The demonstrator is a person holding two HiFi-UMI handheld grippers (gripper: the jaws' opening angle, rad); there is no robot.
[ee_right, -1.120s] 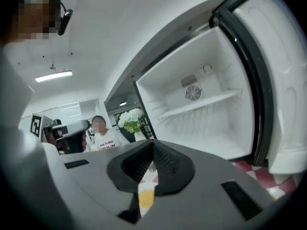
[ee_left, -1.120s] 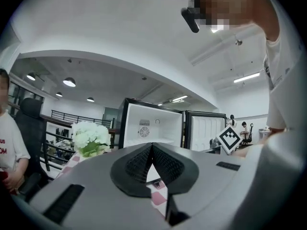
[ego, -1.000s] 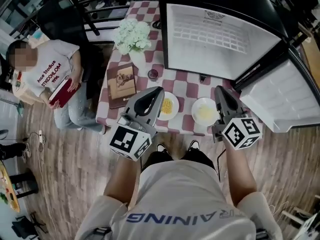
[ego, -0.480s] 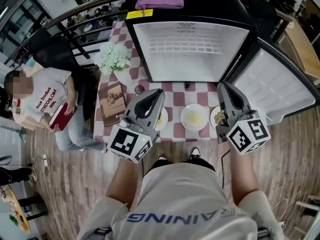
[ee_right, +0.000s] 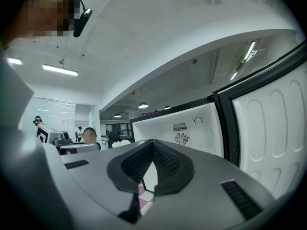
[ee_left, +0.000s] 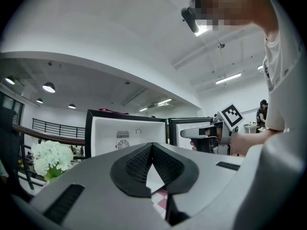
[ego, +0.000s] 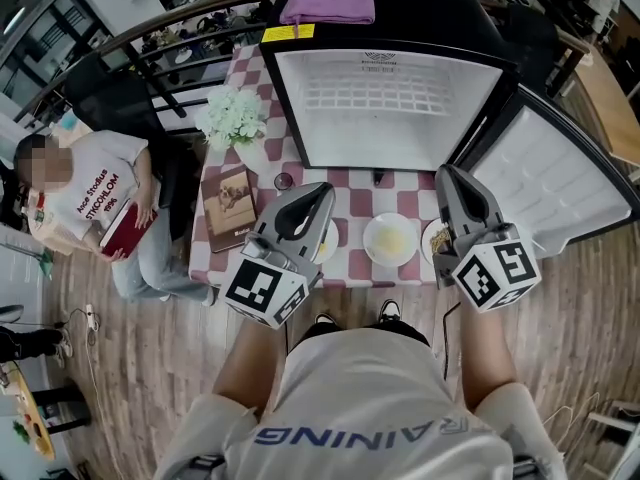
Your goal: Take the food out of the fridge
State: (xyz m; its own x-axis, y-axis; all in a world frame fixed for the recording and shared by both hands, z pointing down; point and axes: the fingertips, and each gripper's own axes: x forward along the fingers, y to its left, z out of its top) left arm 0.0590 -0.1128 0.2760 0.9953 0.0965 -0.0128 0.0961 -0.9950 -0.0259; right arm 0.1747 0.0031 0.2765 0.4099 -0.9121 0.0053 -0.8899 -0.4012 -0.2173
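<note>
A: Where's the food now?

B: Out on the checked counter (ego: 352, 206), in front of the open fridge (ego: 385, 98) (its door (ego: 560, 183) swung wide to my right). One plate (ego: 390, 238) sits between my grippers; a second plate (ego: 329, 240) and a third plate (ego: 436, 236) peek out beside them.

A: And your jaws?

B: On my left gripper (ego: 320, 190) and right gripper (ego: 448, 174) alike, the jaws are pressed together, empty.

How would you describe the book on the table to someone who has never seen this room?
Find the open fridge on the checkered table. Left of it, in front of the white flowers, lies the book: flat, brown, the only rectangular thing among round plates.
</note>
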